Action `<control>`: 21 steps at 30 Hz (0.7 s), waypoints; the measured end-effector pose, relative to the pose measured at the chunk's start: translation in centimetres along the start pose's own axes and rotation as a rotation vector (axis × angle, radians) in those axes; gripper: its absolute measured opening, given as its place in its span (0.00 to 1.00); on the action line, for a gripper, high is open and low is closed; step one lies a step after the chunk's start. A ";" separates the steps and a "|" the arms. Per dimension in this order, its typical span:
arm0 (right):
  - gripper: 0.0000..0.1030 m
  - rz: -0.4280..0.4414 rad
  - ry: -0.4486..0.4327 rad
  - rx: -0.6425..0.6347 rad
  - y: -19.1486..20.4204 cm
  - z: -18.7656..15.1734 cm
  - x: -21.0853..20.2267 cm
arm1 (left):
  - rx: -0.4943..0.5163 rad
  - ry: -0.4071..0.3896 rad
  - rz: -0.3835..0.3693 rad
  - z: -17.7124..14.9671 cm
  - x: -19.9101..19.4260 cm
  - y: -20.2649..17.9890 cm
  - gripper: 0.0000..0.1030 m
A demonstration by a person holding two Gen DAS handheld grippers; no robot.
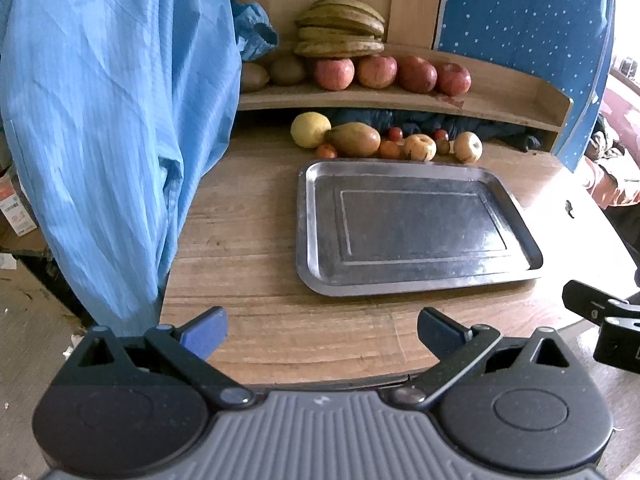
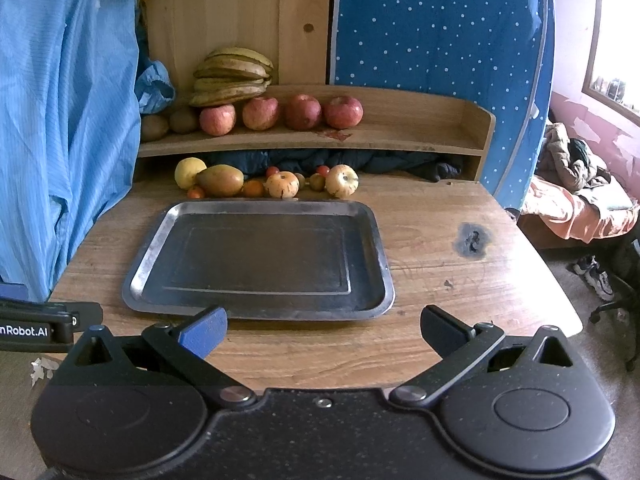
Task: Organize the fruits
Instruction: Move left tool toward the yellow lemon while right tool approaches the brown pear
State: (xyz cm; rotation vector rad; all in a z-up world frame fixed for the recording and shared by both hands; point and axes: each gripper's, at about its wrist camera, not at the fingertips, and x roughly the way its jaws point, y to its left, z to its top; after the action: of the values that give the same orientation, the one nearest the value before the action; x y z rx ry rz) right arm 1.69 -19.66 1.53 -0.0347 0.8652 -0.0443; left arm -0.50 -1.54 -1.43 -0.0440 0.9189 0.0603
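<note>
Left wrist view is showing the left gripper (image 1: 322, 334) hanging over the near edge of the wooden table (image 1: 248, 240), its jaws spread wide and holding nothing. Right wrist view is showing the right gripper (image 2: 324, 334) doing the same, jaws wide apart and empty, just short of the metal tray (image 2: 256, 208). That tray is lying flat in the middle of the table with nothing on it.

Loose fruit is sitting in a row just behind the tray's far rim: a lemon (image 2: 190, 172) at the left, a mango (image 2: 220, 180) touching it, a small orange (image 2: 253, 189), 2 pale speckled apples (image 2: 282, 185) (image 2: 342, 181), and a few cherry tomatoes (image 2: 273, 171) tucked among them.

Above the row, a wooden shelf (image 2: 400, 136) is carrying 4 red apples (image 2: 304, 111) side by side, 2 kiwis (image 2: 154, 127) at their left, and a bunch of bananas (image 2: 232, 76) resting behind and partly over the leftmost apple.

A blue garment (image 1: 112, 120) is hanging along the table's left side, and a dotted blue panel (image 2: 436, 24) is standing behind the shelf. A dark burn mark (image 2: 472, 240) is showing on the table to the right of the tray.
</note>
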 end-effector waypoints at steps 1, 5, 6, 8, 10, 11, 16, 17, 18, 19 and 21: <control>1.00 0.003 0.005 -0.002 -0.1 0.0 0.1 | 0.000 0.005 0.004 0.0 0.1 -0.1 1.00; 1.00 0.015 0.038 -0.017 -0.7 0.1 0.9 | 0.003 0.048 0.033 0.0 0.6 -0.9 1.00; 1.00 0.020 0.047 -0.021 -0.8 0.1 1.1 | 0.004 0.064 0.044 -0.1 0.8 -1.2 1.00; 1.00 0.036 0.065 -0.029 -1.1 0.2 1.6 | -0.002 0.084 0.063 0.0 1.0 -1.7 1.00; 1.00 0.057 0.078 -0.039 -1.6 0.3 2.1 | -0.015 0.095 0.071 0.3 1.0 -2.0 1.00; 1.00 0.067 0.083 -0.045 -1.8 0.4 2.2 | -0.028 0.104 0.074 0.5 1.2 -2.2 1.00; 1.00 0.091 0.091 -0.087 -3.1 1.1 3.2 | -0.083 0.119 0.089 1.1 1.5 -3.3 1.00; 1.00 0.092 0.090 -0.092 -3.4 1.2 3.4 | -0.096 0.116 0.099 1.3 1.5 -3.7 1.00; 1.00 0.092 0.090 -0.096 -3.8 1.4 3.6 | -0.106 0.115 0.106 1.4 1.6 -3.9 1.00; 1.00 0.094 0.088 -0.099 -4.2 1.6 3.8 | -0.115 0.115 0.114 1.5 1.6 -4.1 1.00; 1.00 0.102 0.083 -0.100 -5.0 2.0 4.1 | -0.135 0.114 0.130 1.8 1.7 -4.7 1.00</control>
State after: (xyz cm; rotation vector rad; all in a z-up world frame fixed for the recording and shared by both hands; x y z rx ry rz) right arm 5.75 -24.86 -0.08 -0.0833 0.9508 0.0938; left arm 2.24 -6.01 -1.64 -0.1138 1.0302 0.2429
